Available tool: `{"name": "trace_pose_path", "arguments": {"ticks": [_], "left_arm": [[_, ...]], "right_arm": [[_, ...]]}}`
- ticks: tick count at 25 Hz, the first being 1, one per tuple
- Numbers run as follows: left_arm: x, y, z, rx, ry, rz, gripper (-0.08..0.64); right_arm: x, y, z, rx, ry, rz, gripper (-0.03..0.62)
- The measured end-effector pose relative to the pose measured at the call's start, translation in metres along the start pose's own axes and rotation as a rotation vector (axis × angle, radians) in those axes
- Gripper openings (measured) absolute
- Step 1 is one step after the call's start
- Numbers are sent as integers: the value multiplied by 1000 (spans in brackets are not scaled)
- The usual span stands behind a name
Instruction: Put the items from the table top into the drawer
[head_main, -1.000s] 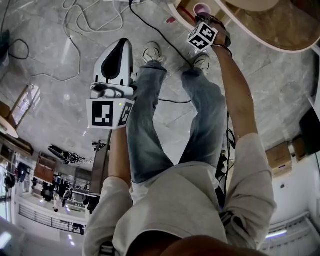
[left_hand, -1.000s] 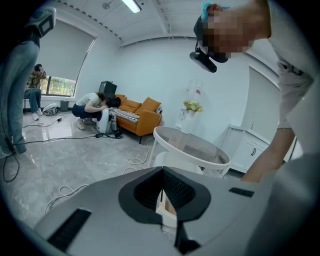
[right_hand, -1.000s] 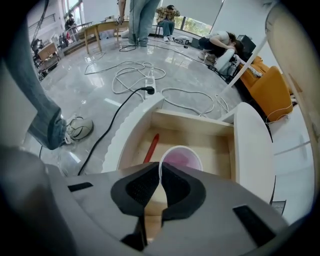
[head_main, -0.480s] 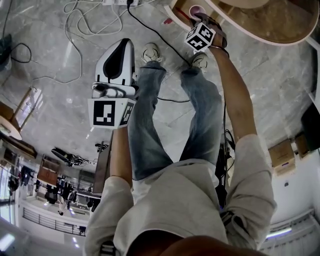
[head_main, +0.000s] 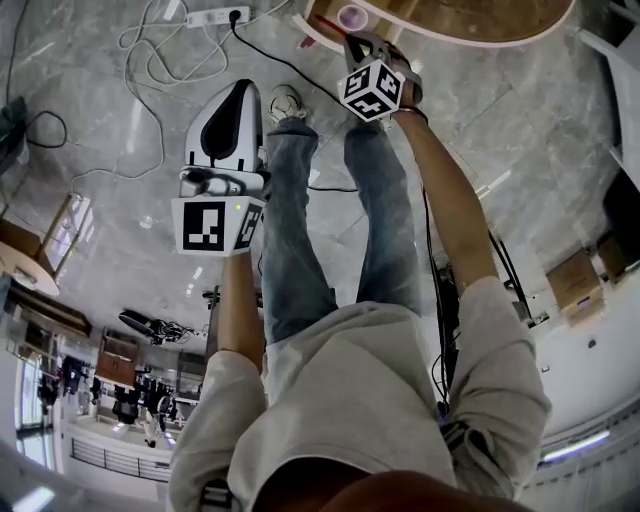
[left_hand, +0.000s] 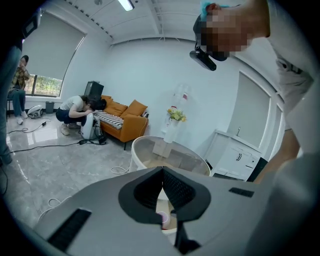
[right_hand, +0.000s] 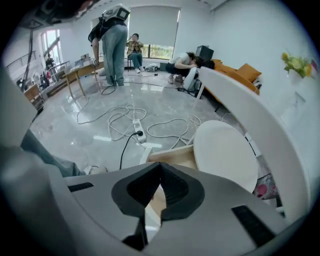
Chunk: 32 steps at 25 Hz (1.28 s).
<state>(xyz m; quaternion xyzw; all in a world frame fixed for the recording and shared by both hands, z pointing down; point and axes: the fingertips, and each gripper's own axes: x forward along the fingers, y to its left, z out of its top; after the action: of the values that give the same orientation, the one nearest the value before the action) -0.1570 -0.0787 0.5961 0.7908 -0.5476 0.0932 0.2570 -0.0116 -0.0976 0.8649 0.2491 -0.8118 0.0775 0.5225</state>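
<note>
Grey left tongs (left_hand: 162, 172) and right tongs (right_hand: 160, 170) are both pressed together, pinching nothing. Beyond them, a pink cup-like item (head_main: 352, 17) lies inside the open drawer (head_main: 320, 24). The round surface (head_main: 470, 20) looks bare, though little shows, so the task seems nearly done.

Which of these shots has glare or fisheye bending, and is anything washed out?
Head view: strong fisheye, the floor curves and carries pale glare streaks. Left gripper view: dark vignette at the corners, ceiling light blown out. Right gripper view: same round vignette, the window at left washed out bright.
</note>
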Motion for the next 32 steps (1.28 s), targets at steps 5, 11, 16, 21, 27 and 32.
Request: {"name": "trace_pose_path", "arguments": {"ticks": [5,11,16,21,27,32], "left_arm": [[6,-29,24,14,-4,-35,15],[12,-58,45,41,-2,-63,15],[19,-79,55,60,3,-86,15],[18,-97,65,87,14,-96,15],[-8,-113,108,129,-20,-80,15],[-37,-137,168,168,-83,-73,15]], "right_arm": [[-65,-14,29,192,-144,-17,25],[-144,-35,51,389,-314,-60,25],[-200,-50,51,557,-384,-99,25],[-241,-67,42,634,-437,-145,25],[-310,-95,58,649,-516,-203,25],[-388,-115,84,637,-593,-237,25]]}}
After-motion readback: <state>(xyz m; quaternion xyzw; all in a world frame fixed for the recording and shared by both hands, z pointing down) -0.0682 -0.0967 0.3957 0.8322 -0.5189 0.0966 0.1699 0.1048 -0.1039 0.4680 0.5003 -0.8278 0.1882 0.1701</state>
